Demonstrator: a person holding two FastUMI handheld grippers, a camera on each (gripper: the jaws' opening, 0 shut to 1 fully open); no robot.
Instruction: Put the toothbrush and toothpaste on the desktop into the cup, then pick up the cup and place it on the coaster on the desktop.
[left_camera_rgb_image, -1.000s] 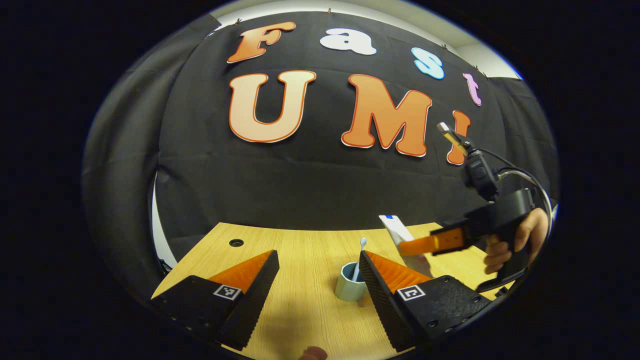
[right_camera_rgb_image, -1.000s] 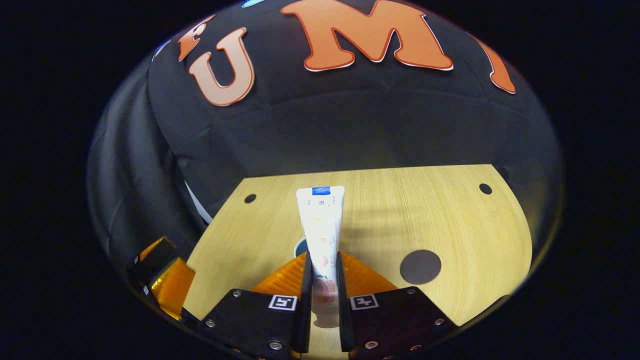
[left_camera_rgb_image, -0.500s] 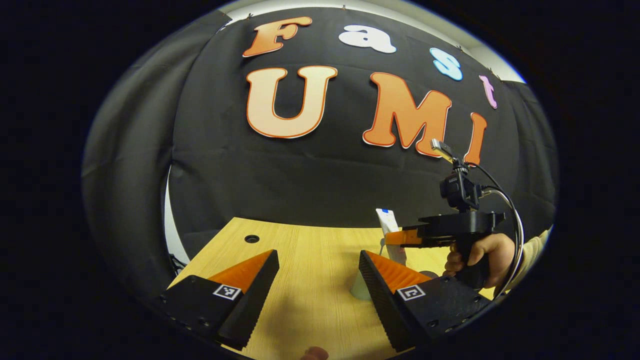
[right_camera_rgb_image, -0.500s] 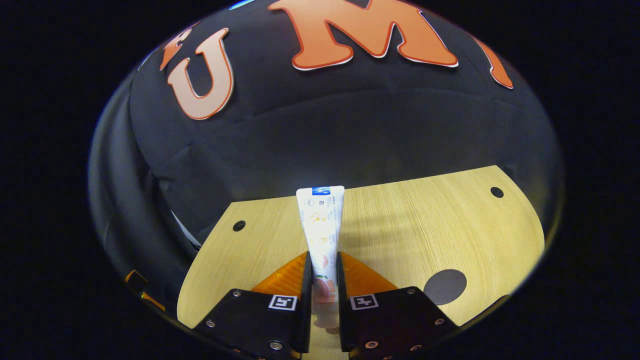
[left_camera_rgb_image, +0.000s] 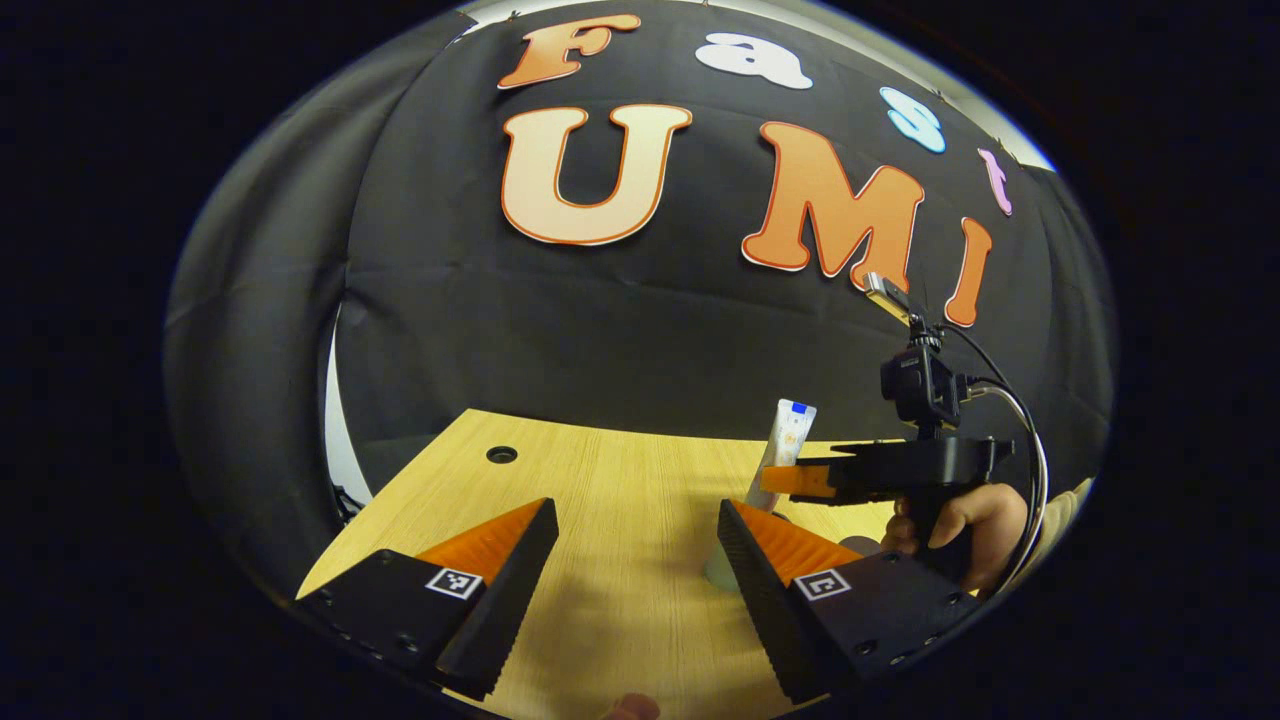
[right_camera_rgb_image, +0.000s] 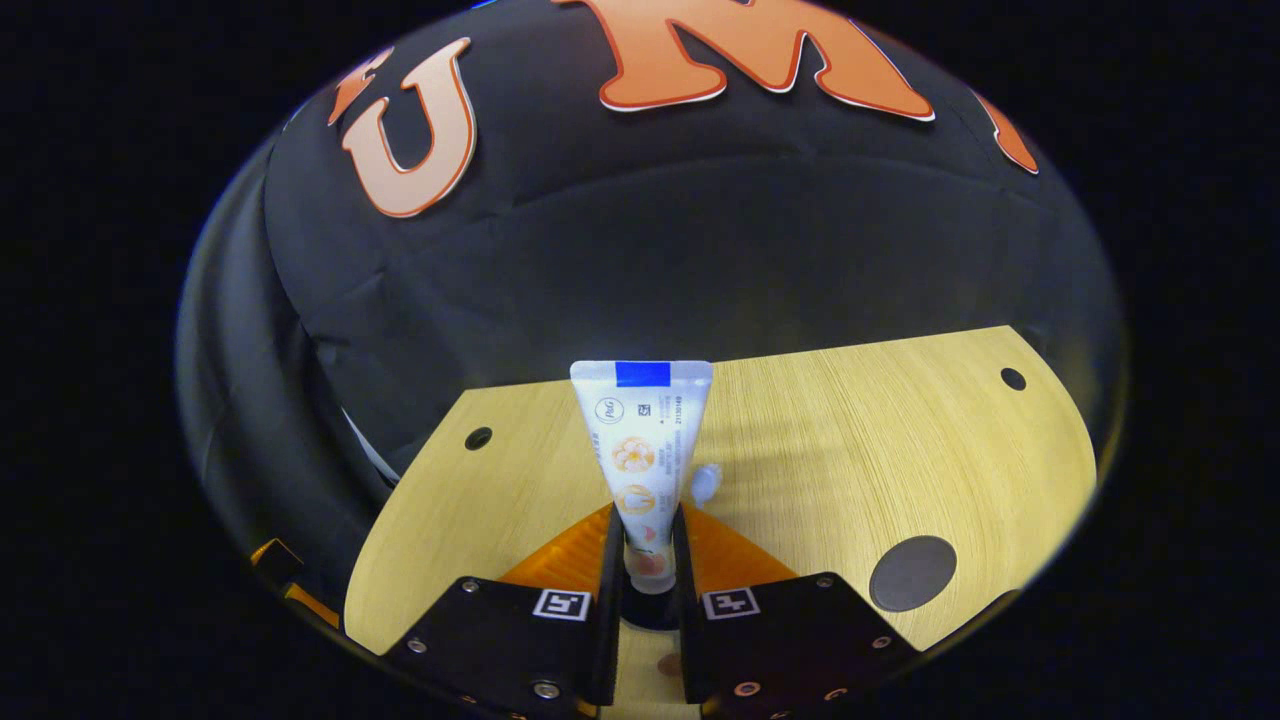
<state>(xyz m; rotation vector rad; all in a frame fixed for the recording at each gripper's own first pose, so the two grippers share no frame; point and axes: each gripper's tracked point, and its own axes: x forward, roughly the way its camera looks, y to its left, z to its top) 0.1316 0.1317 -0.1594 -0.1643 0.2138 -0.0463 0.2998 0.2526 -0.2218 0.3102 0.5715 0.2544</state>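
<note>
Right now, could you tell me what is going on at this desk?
A person is working with a handheld gripper in each hand. The right gripper is shut on the toothpaste tube, holding it upright above the cup, whose rim barely peeks out beside the left gripper's finger. A toothbrush head shows just beside the tube. The left gripper hangs open with nothing in it. The dark round coaster lies bare on the wooden desk.

Desk (right_camera_rgb_image: 850, 440) bare around coaster (right_camera_rgb_image: 912, 573); toothpaste (right_camera_rgb_image: 643, 450) and toothbrush (right_camera_rgb_image: 706, 483) stand upright before right claw (right_camera_rgb_image: 646, 590).
</note>
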